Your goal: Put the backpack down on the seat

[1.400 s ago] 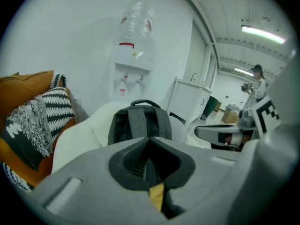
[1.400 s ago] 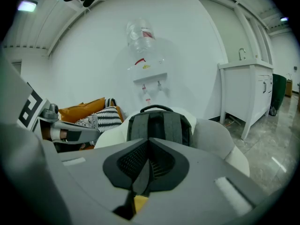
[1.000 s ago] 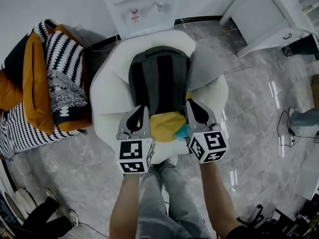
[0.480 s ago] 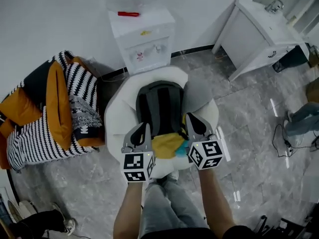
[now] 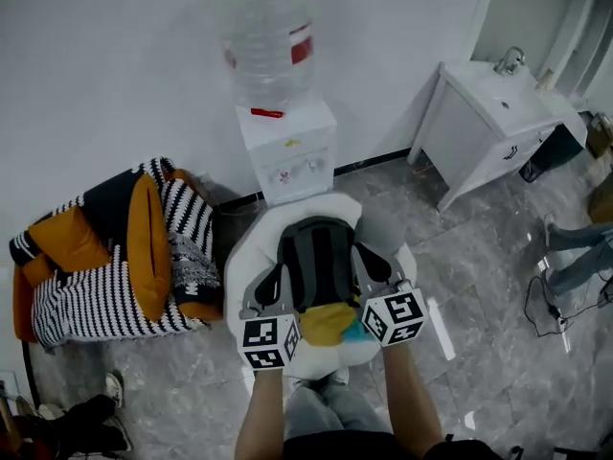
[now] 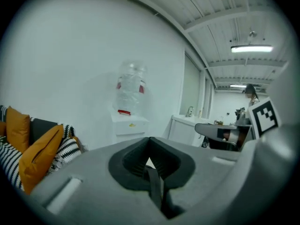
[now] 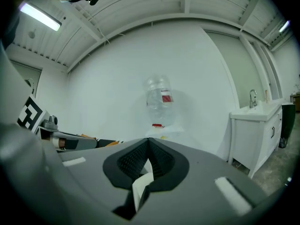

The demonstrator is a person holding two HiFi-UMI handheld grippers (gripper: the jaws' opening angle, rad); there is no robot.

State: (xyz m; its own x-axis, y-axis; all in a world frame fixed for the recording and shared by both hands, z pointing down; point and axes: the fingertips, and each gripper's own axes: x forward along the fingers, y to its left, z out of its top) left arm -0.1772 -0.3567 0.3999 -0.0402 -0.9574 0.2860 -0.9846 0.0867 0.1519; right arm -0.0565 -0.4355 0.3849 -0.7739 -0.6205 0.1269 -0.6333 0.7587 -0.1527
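Observation:
A dark grey backpack [image 5: 314,260] with a yellow lower part stands upright over the round white seat [image 5: 251,257]; whether it rests on the cushion I cannot tell. My left gripper [image 5: 274,274] is at its left side, shut on a dark strap [image 6: 155,187] that runs back between the jaws. At the pack's right side, my right gripper [image 5: 368,257] is shut on a pale strip [image 7: 140,189] of the backpack. In the gripper views the left gripper [image 6: 150,141] and the right gripper [image 7: 148,142] both point level at the white wall.
A water dispenser [image 5: 287,148] with a big clear bottle stands right behind the seat. Striped and orange cushions [image 5: 115,247] lie to the left. A white sink cabinet [image 5: 484,123] is at the back right. Cables [image 5: 546,300] and someone's legs [image 5: 575,257] are on the right floor.
The head view has risen and pulled back, so seat, backpack and grippers look smaller and the dispenser's bottle has come into view. Both grippers keep their hold at the pack's sides.

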